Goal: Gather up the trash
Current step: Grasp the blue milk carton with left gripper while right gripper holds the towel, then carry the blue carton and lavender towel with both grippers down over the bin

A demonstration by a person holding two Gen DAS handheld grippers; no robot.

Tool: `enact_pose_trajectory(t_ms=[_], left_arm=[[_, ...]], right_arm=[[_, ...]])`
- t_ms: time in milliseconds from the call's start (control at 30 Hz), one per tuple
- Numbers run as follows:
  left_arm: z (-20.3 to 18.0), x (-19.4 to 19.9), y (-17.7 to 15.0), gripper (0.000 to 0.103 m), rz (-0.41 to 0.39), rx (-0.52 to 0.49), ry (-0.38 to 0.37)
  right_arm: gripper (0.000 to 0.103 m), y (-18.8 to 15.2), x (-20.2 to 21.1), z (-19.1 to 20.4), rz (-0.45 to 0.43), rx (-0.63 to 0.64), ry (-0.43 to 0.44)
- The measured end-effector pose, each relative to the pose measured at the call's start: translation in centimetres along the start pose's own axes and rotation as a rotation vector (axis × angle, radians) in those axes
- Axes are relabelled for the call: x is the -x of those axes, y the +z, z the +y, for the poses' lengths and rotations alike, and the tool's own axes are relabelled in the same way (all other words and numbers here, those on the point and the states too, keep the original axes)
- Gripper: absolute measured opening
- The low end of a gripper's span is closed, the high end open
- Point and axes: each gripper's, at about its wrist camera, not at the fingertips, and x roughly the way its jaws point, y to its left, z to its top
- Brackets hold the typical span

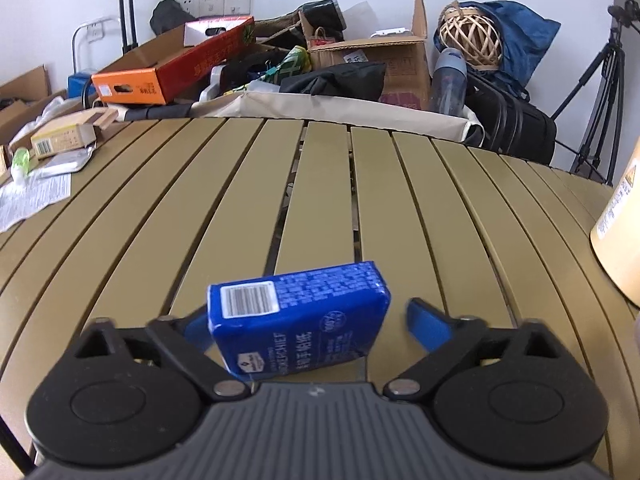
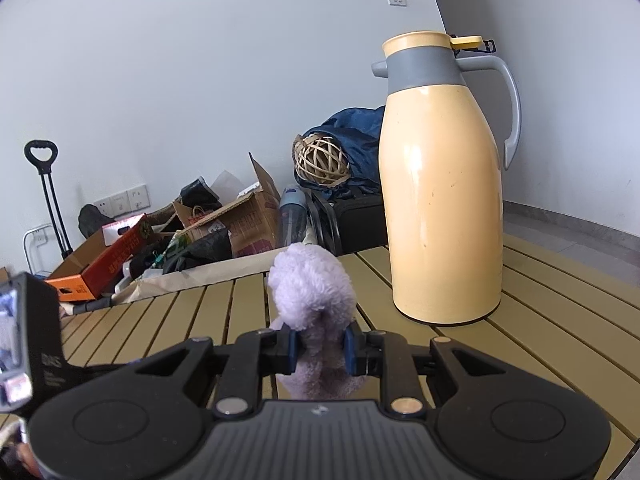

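We start at the far left of the left wrist view, where printed papers and a small cardboard carton [image 1: 60,140] lie on our olive slatted table [image 1: 168,216]. Behind them sits a long orange-and-red cardboard box [image 1: 168,70], then a brown open cardboard box [image 1: 384,64], a woven rattan ball [image 1: 471,38] against a blue bag, and a black tripod [image 1: 600,92] at the right edge.

Closer in, our left gripper [image 1: 318,326] straddles a blue rectangular tissue packet [image 1: 296,320] with a white barcode label. The packet is tilted, its left side against the left blue pad [image 1: 196,328]; the right blue pad [image 1: 428,328] stands apart from it, so the jaws are spread and not clamped.

Over in the right wrist view, a black device shows at the left edge. In the centre our right gripper [image 2: 320,350] is closed tight on a fluffy lilac cloth [image 2: 312,288], both blue pads pinching its middle while the tuft bulges above them. Just right of that, a tall cream-yellow thermos jug [image 2: 444,184] with a grey collar and handle stands upright on the table.
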Motion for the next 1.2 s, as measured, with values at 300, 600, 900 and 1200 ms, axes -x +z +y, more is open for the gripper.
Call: enact_pose_trajectory(t_ms=[300, 600, 900, 1200], left_arm=[[0.1, 0.6, -0.3, 0.072, 0.002, -0.002, 0.009], [1.7, 4.9, -1.4, 0.072, -0.027, -0.019, -0.023], [3.2, 11.6, -2.7, 0.072, -0.094, -0.067, -0.078], [3.6, 17.8, -5.9, 0.072, -0.136, -0.115, -0.144]], right_arm=[[0.021, 0.3, 1.3, -0.1, -0.011, -0.005, 0.031], [0.021, -0.2, 3.8, 0.4, 0.001, 0.016, 0.068], [0.021, -0.9, 8.0, 1.2, 0.001, 0.054, 0.099], [0.021, -2.4, 12.9, 0.8, -0.011, 0.036, 0.150]])
